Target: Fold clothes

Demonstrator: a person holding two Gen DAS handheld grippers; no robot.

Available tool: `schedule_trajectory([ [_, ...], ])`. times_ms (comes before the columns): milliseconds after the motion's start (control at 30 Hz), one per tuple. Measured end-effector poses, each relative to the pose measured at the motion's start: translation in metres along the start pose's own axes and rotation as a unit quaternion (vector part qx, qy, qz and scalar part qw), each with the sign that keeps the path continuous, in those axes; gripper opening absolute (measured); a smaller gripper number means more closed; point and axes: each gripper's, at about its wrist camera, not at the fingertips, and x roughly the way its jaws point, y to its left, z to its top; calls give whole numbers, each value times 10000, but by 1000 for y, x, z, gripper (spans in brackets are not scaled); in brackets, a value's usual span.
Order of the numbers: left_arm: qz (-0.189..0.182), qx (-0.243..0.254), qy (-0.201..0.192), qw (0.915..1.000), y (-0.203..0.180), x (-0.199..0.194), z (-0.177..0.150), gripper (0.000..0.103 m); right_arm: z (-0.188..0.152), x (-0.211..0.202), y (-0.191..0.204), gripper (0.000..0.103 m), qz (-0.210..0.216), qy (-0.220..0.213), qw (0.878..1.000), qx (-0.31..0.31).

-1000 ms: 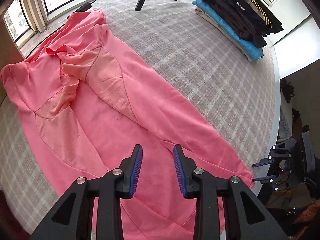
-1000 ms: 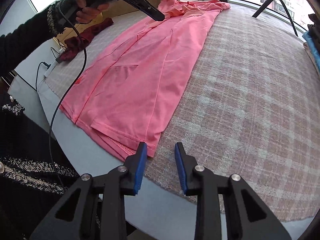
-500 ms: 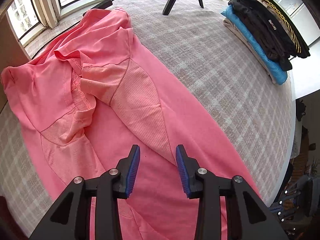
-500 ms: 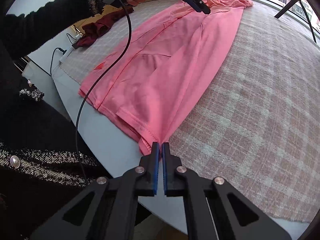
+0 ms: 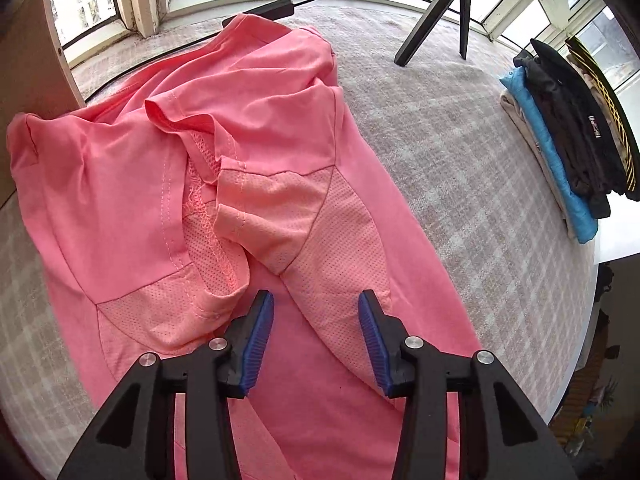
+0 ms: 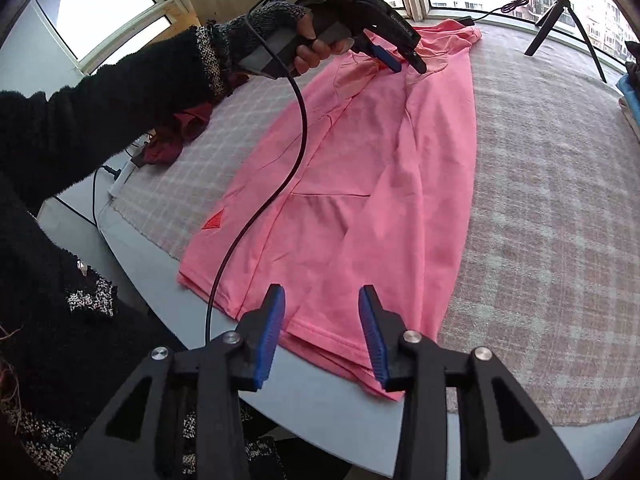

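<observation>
The pink T-shirt (image 5: 168,184) lay lengthwise on the checked cloth (image 5: 460,168) covering the worktop (image 6: 328,404), filling the left and centre of the left wrist view. Its collar end was rumpled, one mesh-panelled sleeve doubled over the body, so that end probably needed smoothing before any fold. In the right wrist view the hem (image 6: 320,336) sat at lower centre, overhanging the cloth's edge onto bare worktop near the rim, likely within easy reach for a grasp.

The left gripper (image 5: 316,304) hung over the mesh panels at lower centre, its fingers (image 5: 260,332) apart and widening, with nothing clamped; fabric lay beneath, not pinched. The right gripper (image 6: 322,300) hovered above the hem, fingers (image 6: 272,324) likewise spreading, holding nothing.

To the shirt's right, open checked cloth offered room to fold across. A stack of folded clothes (image 5: 568,136) sat at the right edge of the left view, a tripod (image 5: 440,16) top centre, a dark red garment (image 6: 180,132) at left in the right view.
</observation>
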Motion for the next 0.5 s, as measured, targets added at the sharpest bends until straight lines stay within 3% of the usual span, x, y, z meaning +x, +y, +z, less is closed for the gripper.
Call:
schedule_trajectory([
  [100, 37, 146, -4, 9999, -1, 1, 0, 39, -7, 28, 12, 38, -102, 149, 9998, 55],
  [167, 49, 221, 6, 9997, -2, 1, -1, 28, -12, 41, 17, 38, -285, 281, 9992, 31],
  [233, 78, 286, 43, 9995, -2, 1, 0, 19, -15, 42, 21, 38, -488, 213, 9986, -70],
  [333, 110, 412, 63, 9991, -4, 2, 2, 16, -15, 41, 22, 37, -642, 248, 9976, -73],
  [367, 110, 457, 70, 9989, -5, 3, 2, 15, -15, 42, 23, 35, -746, 264, 9968, -116],
  [433, 102, 520, 79, 9986, -5, 3, 3, 10, -11, 43, 21, 15, -923, 318, 9952, -67],
  [500, 57, 557, 66, 9984, -5, 2, 3, 3, -8, 40, 10, 5, -848, 364, 9956, 177],
])
